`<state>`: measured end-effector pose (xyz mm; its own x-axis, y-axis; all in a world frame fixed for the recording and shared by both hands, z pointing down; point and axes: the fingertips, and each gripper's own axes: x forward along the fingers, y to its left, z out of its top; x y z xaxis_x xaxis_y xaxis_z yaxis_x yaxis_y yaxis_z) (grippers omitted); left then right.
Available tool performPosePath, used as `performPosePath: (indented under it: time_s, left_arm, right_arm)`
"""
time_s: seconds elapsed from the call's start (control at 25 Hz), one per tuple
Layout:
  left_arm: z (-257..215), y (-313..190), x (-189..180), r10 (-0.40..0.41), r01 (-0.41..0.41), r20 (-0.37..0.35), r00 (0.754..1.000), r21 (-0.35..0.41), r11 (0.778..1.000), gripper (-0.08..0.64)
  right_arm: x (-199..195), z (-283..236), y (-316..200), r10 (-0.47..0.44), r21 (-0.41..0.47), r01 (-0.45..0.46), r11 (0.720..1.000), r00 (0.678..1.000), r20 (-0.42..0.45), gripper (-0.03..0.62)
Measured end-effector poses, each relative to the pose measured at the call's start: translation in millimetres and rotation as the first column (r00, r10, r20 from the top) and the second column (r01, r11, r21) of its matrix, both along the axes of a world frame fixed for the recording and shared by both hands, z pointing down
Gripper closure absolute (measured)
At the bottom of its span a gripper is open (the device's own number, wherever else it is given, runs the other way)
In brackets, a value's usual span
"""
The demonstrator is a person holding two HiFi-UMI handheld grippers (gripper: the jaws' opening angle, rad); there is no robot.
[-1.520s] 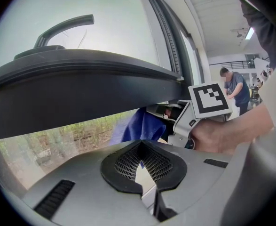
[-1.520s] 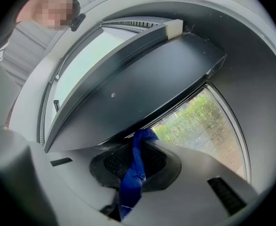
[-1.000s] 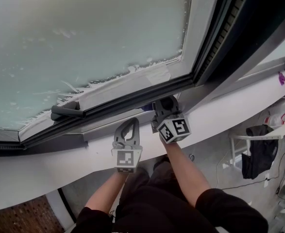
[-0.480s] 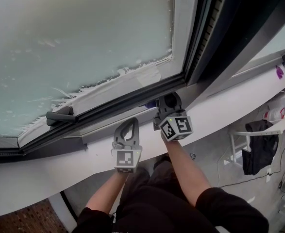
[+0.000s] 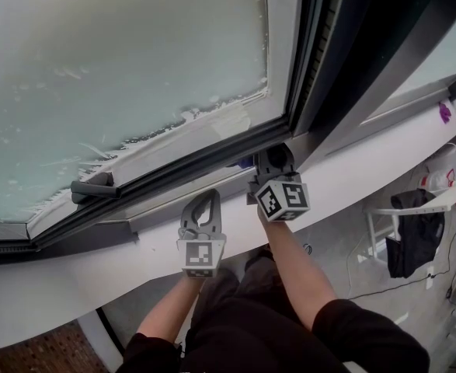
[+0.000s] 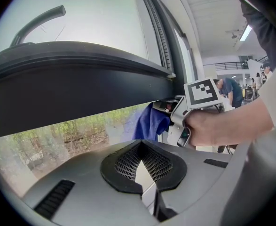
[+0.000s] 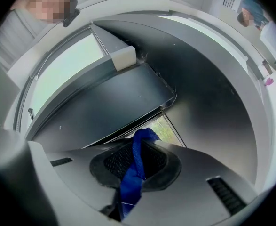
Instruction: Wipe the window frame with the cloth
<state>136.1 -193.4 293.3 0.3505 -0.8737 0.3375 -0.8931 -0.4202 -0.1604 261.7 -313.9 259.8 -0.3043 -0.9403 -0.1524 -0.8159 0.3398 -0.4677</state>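
At the lower right corner of the frame, the right gripper, fingers clamped on the cloth, has slid rightward. This pass looks nearly complete. The left gripper hangs below, fingers together, empty.

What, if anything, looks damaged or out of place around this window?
The frosted covering on the window pane has a ragged, flaking lower edge beside the window frame. Otherwise nothing stands out; the right gripper holds the blue cloth at the frame.
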Motion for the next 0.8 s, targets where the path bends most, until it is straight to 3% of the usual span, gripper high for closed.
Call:
performPosePath:
  time_s: [0.36, 0.52, 0.8]
  left_arm:
    - [3, -1, 8, 0.011, -0.011, -0.001, 1.0, -0.005, 1.0, 0.557]
    - [3, -2, 10, 0.015, -0.015, -0.002, 1.0, -0.006, 1.0, 0.557]
    - [6, -1, 3, 0.007, -0.007, 0.003, 1.0, -0.015, 1.0, 0.556]
  right_arm:
    - [13, -1, -6, 0.092, -0.029, -0.091, 0.995, 0.996, 0.019, 0.558]
    - [25, 3, -8, 0.174, -0.057, -0.173, 0.983, 0.985, 0.005, 0.558]
    - [23, -5, -10, 0.26, 0.002, -0.265, 0.964, 0.944, -0.203, 0.558]
